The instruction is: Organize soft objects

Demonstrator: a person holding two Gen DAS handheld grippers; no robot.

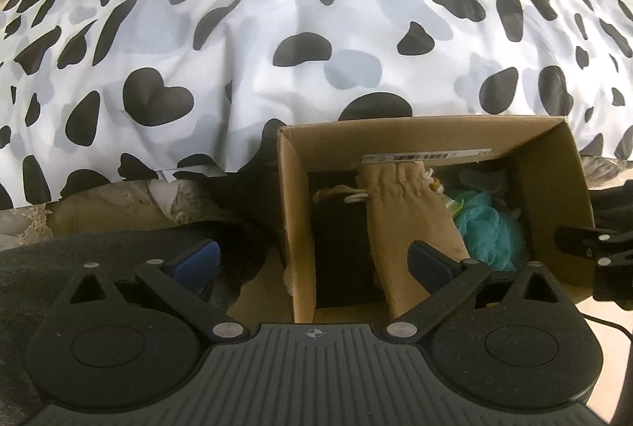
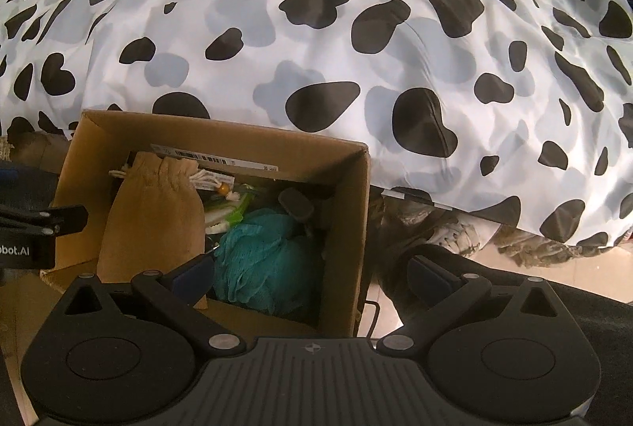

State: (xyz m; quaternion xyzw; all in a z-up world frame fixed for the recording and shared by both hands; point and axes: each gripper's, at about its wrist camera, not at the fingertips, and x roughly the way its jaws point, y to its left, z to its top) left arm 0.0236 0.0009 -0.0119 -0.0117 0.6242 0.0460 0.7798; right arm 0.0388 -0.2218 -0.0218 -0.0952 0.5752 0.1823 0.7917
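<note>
One tan drawstring pouch [image 1: 407, 224] lies inside the single open cardboard box [image 1: 554, 164], leaning on its left half. Beside it sit one teal mesh bath puff [image 2: 265, 259], a green-and-white item [image 2: 233, 212] and a dark grey piece [image 2: 296, 204]. The box stands just against the bed's edge, under one cow-print duvet [image 1: 277, 30]. The left gripper [image 1: 316, 259] hangs over the box's left wall, jaws spread wide, nothing clamped. The right gripper [image 2: 312, 275] straddles the right wall, likewise apart and empty.
</note>
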